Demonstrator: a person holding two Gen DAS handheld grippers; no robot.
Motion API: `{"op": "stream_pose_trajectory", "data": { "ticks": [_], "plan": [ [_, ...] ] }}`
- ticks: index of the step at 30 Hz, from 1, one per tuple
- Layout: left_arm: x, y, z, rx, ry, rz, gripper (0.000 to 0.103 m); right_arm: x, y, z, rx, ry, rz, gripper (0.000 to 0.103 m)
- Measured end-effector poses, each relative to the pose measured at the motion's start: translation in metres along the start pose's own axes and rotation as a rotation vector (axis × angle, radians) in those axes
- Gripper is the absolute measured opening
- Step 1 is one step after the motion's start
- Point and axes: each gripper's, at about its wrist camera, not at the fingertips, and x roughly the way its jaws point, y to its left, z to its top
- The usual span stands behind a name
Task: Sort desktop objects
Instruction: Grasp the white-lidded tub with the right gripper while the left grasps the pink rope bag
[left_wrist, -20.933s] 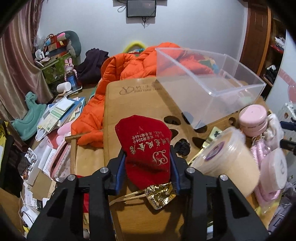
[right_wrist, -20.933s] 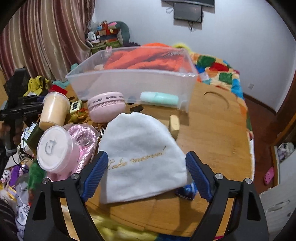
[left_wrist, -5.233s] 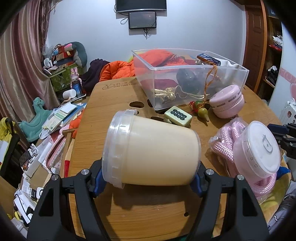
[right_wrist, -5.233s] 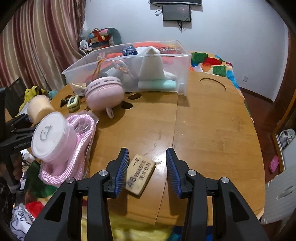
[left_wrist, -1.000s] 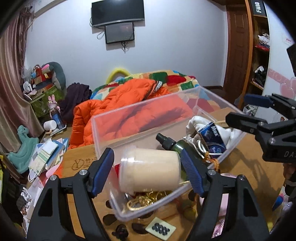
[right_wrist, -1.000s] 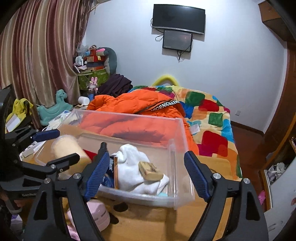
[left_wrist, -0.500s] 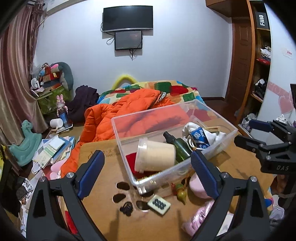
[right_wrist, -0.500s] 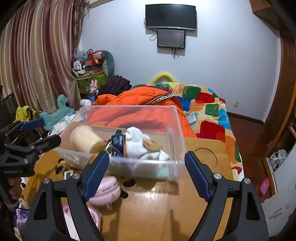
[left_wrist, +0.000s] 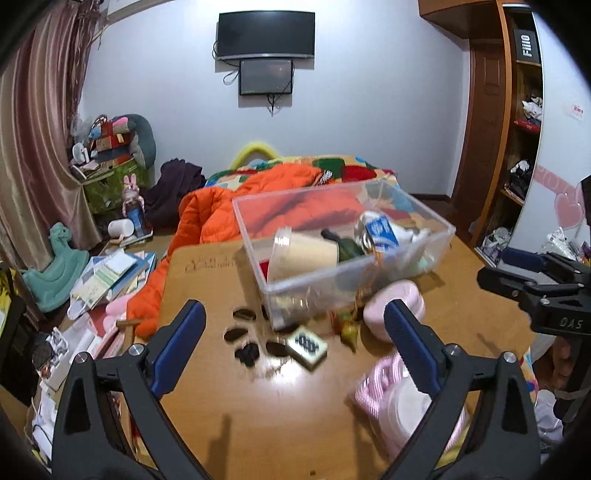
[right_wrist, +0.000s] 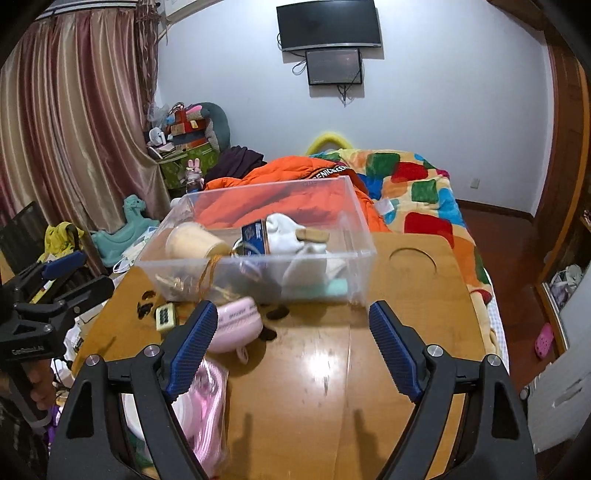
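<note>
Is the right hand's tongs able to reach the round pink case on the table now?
Probably yes. The right tongs stand open and empty, and the pink case lies on the table just beyond their left finger, nothing covering it.

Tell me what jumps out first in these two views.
The clear plastic bin at the table's far side, holding a cream jar, white cloth and more. Nearer, a pink round case lies on the wooden table. Both hand-held grippers, left and right, are open and empty.
</note>
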Motion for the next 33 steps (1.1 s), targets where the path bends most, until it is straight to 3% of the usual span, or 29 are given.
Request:
{"op": "stream_pose_trajectory", "data": {
  "ticks": [9,14,18,24,27,28,33],
  "plan": [
    [0.000,-0.007,-0.035,0.006,0.084,0.013,0.098,-0.012,0.010,-0.037,-0.003,0.003,0.014,0.082],
    [0.000,-0.009,-0.053,0.008,0.108,0.044,0.098,-0.008,0.023,-0.051,-0.006,0.053,0.107,0.082],
    [-0.003,0.001,-0.064,-0.030,0.142,0.027,0.098,-0.009,0.048,-0.058,-0.060,0.057,0.199,0.082],
    [-0.015,0.018,-0.081,-0.068,0.158,0.045,0.098,0.006,0.086,-0.070,-0.200,0.073,0.195,0.080],
    [-0.018,0.025,-0.087,-0.096,0.170,0.036,0.098,0.017,0.090,-0.074,-0.207,0.098,0.201,0.075],
    [-0.018,0.026,-0.088,-0.102,0.172,0.032,0.098,0.022,0.091,-0.075,-0.210,0.111,0.199,0.064],
    [-0.014,0.021,-0.088,-0.105,0.182,0.020,0.098,0.028,0.090,-0.077,-0.204,0.121,0.219,0.062]
  ]
}}
